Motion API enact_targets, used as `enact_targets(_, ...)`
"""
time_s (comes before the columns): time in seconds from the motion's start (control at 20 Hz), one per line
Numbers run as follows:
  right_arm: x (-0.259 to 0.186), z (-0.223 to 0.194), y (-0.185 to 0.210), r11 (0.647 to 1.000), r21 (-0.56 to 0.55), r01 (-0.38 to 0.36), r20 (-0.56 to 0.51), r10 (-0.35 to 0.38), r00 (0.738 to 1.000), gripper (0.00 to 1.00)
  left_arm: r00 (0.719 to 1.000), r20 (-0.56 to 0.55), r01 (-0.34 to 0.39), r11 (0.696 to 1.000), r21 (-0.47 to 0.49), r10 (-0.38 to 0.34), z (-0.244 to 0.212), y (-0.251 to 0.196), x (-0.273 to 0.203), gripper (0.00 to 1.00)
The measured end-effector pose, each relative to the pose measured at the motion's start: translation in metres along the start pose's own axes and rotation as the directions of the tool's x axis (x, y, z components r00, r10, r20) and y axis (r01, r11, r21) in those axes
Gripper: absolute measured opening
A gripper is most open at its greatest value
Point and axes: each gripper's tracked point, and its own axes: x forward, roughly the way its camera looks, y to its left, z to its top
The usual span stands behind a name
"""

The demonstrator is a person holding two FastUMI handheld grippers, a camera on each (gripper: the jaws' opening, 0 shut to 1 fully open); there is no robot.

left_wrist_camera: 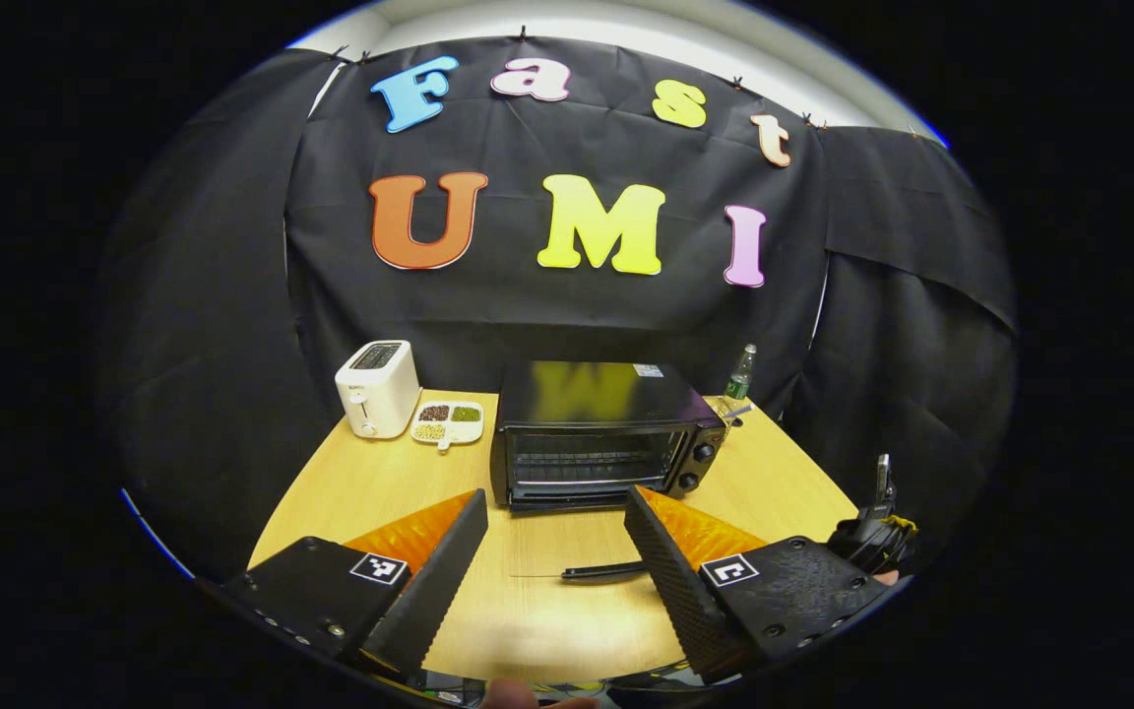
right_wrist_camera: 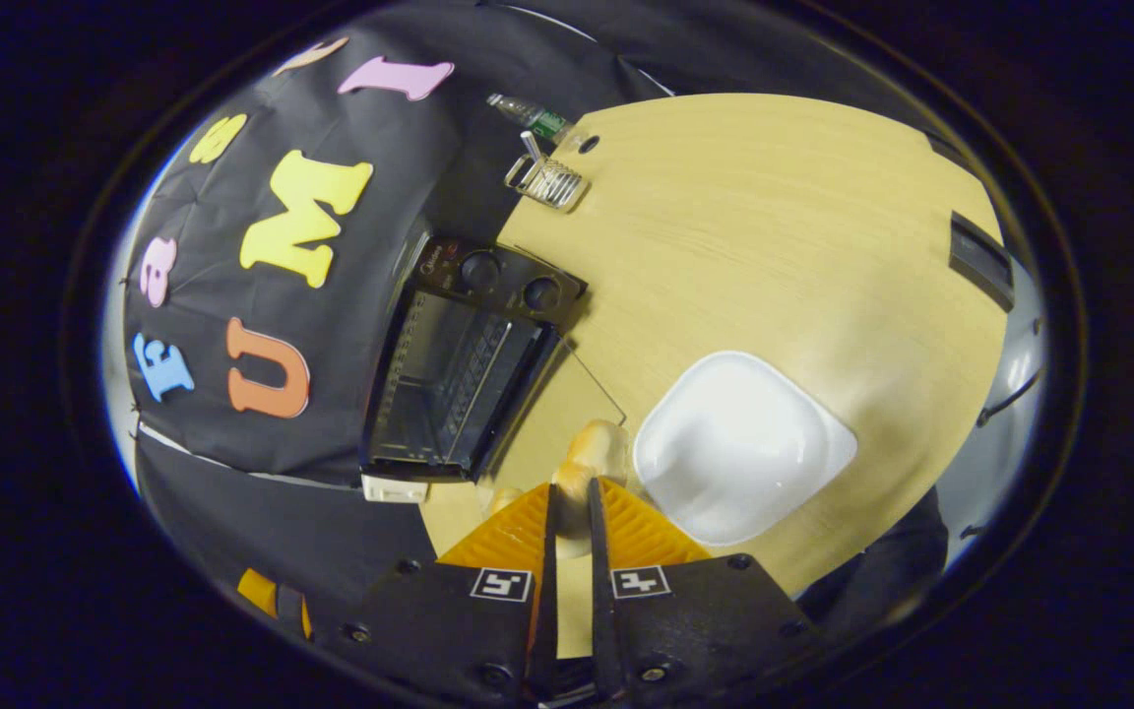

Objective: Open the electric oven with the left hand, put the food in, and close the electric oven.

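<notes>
Glass oven door point(left_wrist_camera: 567, 547) lies flat; left tool point(left_wrist_camera: 555, 527) wide open, right tool point(right_wrist_camera: 569, 504) clamps food point(right_wrist_camera: 595, 451).

Black gripper bodies point(left_wrist_camera: 555, 551) with screws, square black-and-white markers, ribbed orange panels behind the jaws

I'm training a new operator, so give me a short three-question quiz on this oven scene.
1. True or false: the oven has its door shut.
2. Which holds the food? A) left gripper B) right gripper C) white plate
3. Fill in: the divided dish of beans sits between the oven and the ____.

Key: 1 false, the glass door lies flat on the table with its handle toward the left gripper, which is open. 2 B, both fingers press on it. 3 toaster.
</notes>
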Motion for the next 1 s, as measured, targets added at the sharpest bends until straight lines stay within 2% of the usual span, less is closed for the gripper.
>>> enact_targets(0.1, 0.018, -0.004, -0.009, 1.0, 0.018, 0.016, 0.0, -0.016, 1.0, 0.13, 1.0, -0.002, 0.008, 1.0, 0.02, -0.008, -0.004, 0.01, -0.003, 0.93)
enact_targets(0.2, 0.028, -0.005, 0.005, 0.999, 0.051, -0.012, 0.007, 0.012, 1.0, 0.08, 1.0, -0.014, 0.008, 0.999, 0.034, -0.008, -0.01, 0.02, -0.005, 0.93)
enact_targets(0.25, 0.029, -0.003, 0.013, 0.998, 0.051, -0.027, 0.023, 0.026, 0.999, 0.09, 1.0, -0.017, 0.005, 0.999, 0.033, -0.004, -0.012, 0.025, -0.007, 0.93)
enact_targets(0.35, 0.033, -0.002, 0.035, 0.996, 0.054, -0.069, 0.041, 0.067, 0.997, 0.05, 1.0, -0.017, -0.003, 1.0, 0.019, 0.004, -0.012, 0.034, -0.01, 0.93)
enact_targets(0.45, 0.049, 0.002, 0.056, 0.989, 0.093, -0.112, 0.054, 0.108, 0.993, 0.05, 1.0, -0.019, -0.01, 1.0, 0.009, 0.01, -0.013, 0.039, -0.009, 0.93)
enact_targets(0.6, 0.085, 0.014, 0.089, 0.959, 0.207, -0.192, 0.082, 0.178, 0.981, 0.06, 0.999, -0.026, -0.022, 0.999, 0.037, 0.023, -0.012, 0.048, -0.014, 0.93)
enact_targets(0.75, 0.12, 0.031, 0.118, 0.93, 0.27, -0.249, 0.148, 0.215, 0.965, 0.06, 0.999, -0.028, -0.033, 0.998, 0.062, 0.035, -0.009, 0.059, -0.017, 0.93)
enact_targets(1.0, 0.168, 0.051, 0.142, 0.909, 0.302, -0.288, 0.227, 0.225, 0.948, 0.05, 0.995, -0.065, -0.066, 0.996, 0.053, 0.07, -0.016, 0.081, -0.02, 0.93)
